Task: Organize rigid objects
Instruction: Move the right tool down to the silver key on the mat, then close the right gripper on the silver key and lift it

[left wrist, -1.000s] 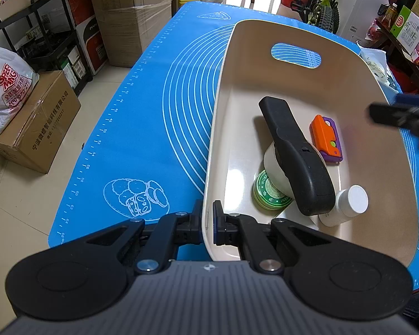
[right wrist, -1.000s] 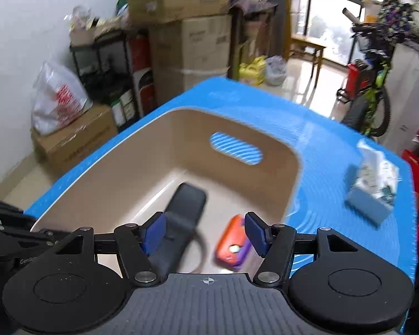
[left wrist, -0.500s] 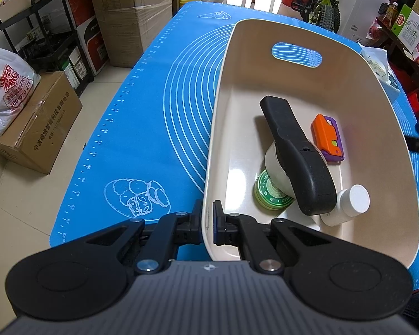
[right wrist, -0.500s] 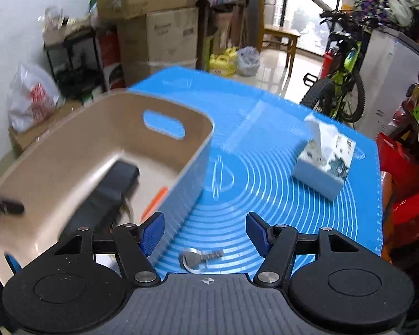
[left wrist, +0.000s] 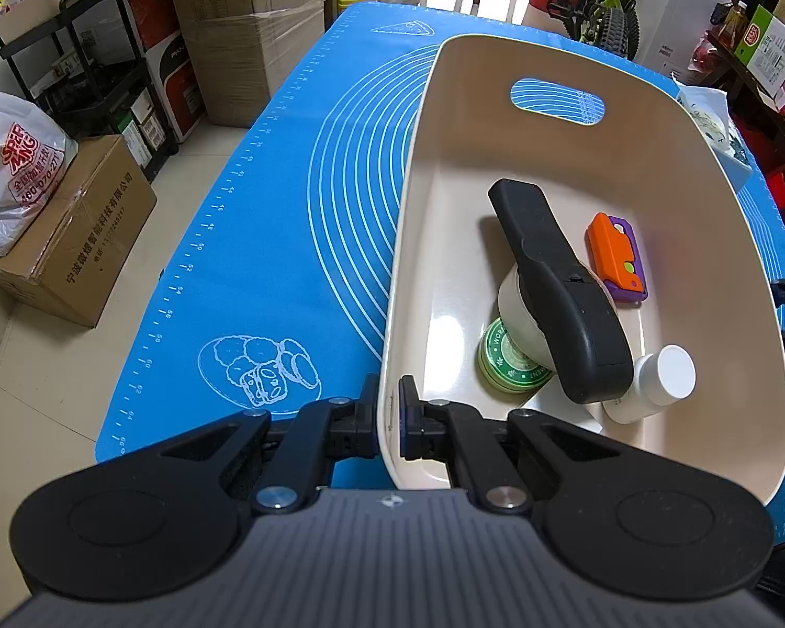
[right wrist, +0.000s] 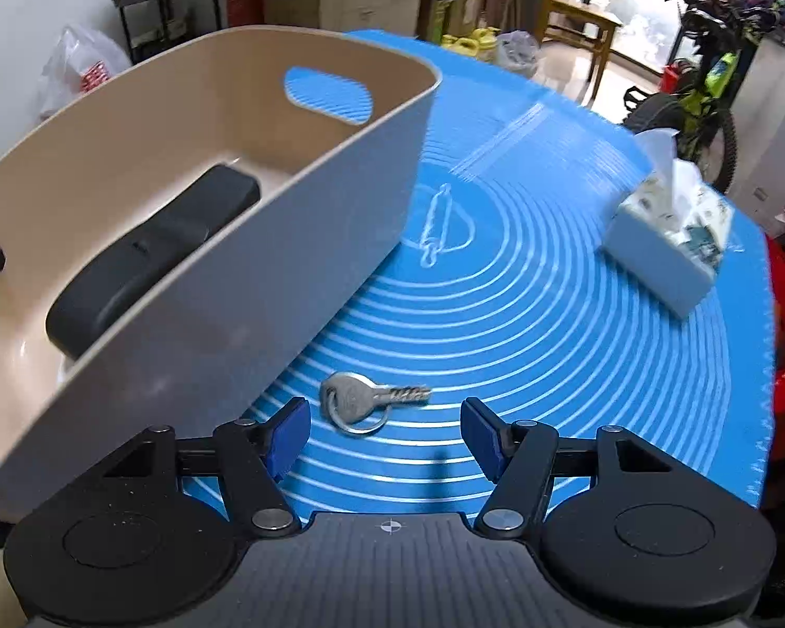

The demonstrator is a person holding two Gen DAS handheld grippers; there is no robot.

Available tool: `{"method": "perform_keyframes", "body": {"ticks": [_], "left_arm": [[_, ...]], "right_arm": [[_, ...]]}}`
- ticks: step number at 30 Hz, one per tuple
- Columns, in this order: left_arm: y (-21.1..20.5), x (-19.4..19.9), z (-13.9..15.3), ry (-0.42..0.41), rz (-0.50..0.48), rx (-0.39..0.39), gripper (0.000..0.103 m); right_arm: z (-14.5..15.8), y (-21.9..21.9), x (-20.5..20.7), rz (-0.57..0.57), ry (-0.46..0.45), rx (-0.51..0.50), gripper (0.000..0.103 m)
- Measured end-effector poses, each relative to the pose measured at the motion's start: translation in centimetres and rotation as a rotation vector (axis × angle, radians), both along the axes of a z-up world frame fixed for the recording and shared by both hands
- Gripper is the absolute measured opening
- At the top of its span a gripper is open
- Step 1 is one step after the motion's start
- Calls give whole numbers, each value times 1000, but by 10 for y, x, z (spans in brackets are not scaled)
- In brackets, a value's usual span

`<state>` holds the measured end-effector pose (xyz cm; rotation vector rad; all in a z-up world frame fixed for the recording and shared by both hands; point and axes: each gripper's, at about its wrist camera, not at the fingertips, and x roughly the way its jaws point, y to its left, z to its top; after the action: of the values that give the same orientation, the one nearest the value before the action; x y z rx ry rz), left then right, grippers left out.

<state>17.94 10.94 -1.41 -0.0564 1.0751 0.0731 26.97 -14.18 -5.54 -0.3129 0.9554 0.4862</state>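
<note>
— Where is the key?

— The key (right wrist: 367,401) on its ring lies flat on the blue mat (right wrist: 575,345), just right of the bin's (right wrist: 267,272) outer wall and just ahead of my right tool (right wrist: 384,432). That tool is spread wide with nothing in it, one blue pad on each side of the key, neither touching it.

— And the bin?

— My left tool (left wrist: 388,421) is clenched on the near rim of the beige bin (left wrist: 717,220), one finger inside the wall, one outside. In it lie a long black handle-like piece (left wrist: 560,288), an orange and purple item (left wrist: 616,256) to its right, a green tin (left wrist: 502,366) and a white bottle (left wrist: 654,382) near me.

— Anything else on the surface?

— A tissue box (right wrist: 670,240) at the far right of the mat.
</note>
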Motion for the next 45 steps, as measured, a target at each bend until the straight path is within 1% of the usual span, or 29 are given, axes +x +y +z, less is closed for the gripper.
{"method": "perform_keyframes", "body": {"ticks": [10, 11, 15, 16, 17, 18, 19, 21, 24, 38, 39, 42, 45], "left_arm": [[0, 0, 1, 0, 0, 2, 6], [0, 0, 1, 0, 0, 2, 6], [0, 0, 1, 0, 0, 1, 6], [0, 0, 1, 0, 0, 2, 6], [0, 0, 1, 0, 0, 2, 6], [0, 0, 1, 0, 0, 2, 6], [0, 0, 1, 0, 0, 2, 6], [0, -1, 1, 0, 0, 1, 6], [0, 0, 1, 0, 0, 2, 6], [0, 0, 1, 0, 0, 2, 6], [0, 0, 1, 0, 0, 2, 6], [0, -1, 1, 0, 0, 3, 6], [0, 0, 1, 0, 0, 2, 6]], "right_arm": [[-23, 12, 1, 83, -24, -37, 70], [-23, 11, 0, 87, -40, -31, 70], [-24, 5, 3, 71, -31, 1, 71], [-24, 4, 3, 68, -28, 12, 69], [-24, 3, 3, 67, -21, 26, 63], [-24, 1, 3, 69, -7, 48, 53], [-24, 1, 3, 65, -4, 55, 51], [-23, 2, 4, 64, -2, 59, 41], [-22, 0, 4, 55, -2, 60, 36], [-12, -1, 1, 60, -36, 85, 33], [-12, -2, 1, 57, -39, 88, 12], [-12, -4, 3, 47, -24, 83, 10], [-16, -1, 2, 61, -20, 58, 10]]}}
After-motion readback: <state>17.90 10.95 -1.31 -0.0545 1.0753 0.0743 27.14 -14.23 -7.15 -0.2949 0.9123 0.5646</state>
